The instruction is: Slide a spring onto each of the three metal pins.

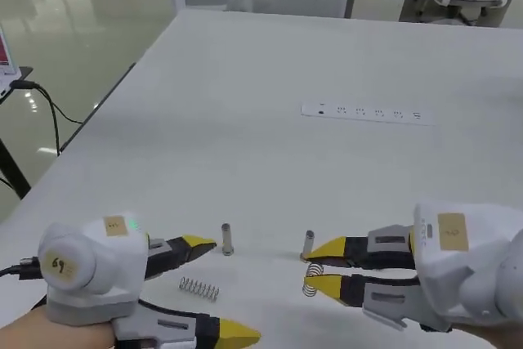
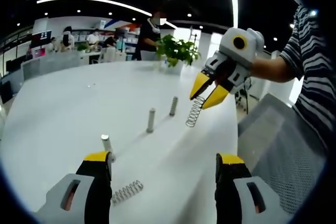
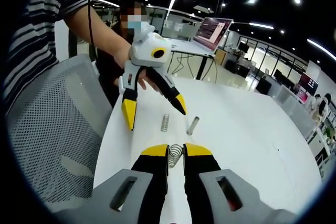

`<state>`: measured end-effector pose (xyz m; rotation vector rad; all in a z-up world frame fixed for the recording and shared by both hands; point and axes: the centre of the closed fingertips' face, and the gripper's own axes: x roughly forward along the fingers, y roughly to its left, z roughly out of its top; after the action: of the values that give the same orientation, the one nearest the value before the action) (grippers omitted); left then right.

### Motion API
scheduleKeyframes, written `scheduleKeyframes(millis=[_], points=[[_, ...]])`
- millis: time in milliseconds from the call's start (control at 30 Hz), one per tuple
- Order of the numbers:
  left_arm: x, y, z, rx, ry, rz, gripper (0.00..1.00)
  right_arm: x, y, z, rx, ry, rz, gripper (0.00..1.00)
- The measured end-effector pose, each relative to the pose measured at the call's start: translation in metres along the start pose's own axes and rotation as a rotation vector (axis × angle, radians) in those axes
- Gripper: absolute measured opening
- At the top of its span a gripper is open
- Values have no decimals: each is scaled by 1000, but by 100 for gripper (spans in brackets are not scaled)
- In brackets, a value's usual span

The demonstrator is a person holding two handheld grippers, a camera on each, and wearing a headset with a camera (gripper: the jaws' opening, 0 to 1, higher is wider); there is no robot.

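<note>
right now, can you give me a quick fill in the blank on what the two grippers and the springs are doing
1. The right gripper is shut on a ____.
2. The left gripper has its jaws ____.
3. The loose spring lies flat on the ____, close to the left gripper.
Missing words: spring; open; table.

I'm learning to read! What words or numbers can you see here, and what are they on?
"69", as it seems: handwritten on the round label behind the left tongs.
Top sticker above it: too small to read.
Right sticker, behind the right tongs: blurred.
Power strip markings: too small.
</note>
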<state>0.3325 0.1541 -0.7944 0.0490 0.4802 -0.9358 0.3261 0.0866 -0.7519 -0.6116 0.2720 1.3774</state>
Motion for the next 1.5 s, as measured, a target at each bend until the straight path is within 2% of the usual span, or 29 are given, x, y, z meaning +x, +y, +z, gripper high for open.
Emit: scheduleKeyframes(millis=[233, 433, 700, 800, 933, 1033, 1500], points=[[-11, 11, -1, -7, -21, 46, 88, 0, -1, -3, 11, 2, -4, 8], [-15, 14, -8, 8, -12, 61, 98, 1, -3, -8, 16, 12, -14, 8], [-22, 24, -7, -10, -25, 86, 98, -1, -10, -9, 26, 12, -43, 8], [-24, 28, -4, -15, -45, 102, 98, -2, -17, -10, 44, 14, -62, 8], [-26, 28, 3, -32, -77, 110, 98, -4, -24, -12, 52, 18, -77, 8], [-28, 31, 3, -18, -83, 124, 98, -4, -27, -10, 52, 16, -85, 8], [-33, 32, -2, -42, -87, 130, 98, 2, -53, -8, 54, 25, -138, 8]])
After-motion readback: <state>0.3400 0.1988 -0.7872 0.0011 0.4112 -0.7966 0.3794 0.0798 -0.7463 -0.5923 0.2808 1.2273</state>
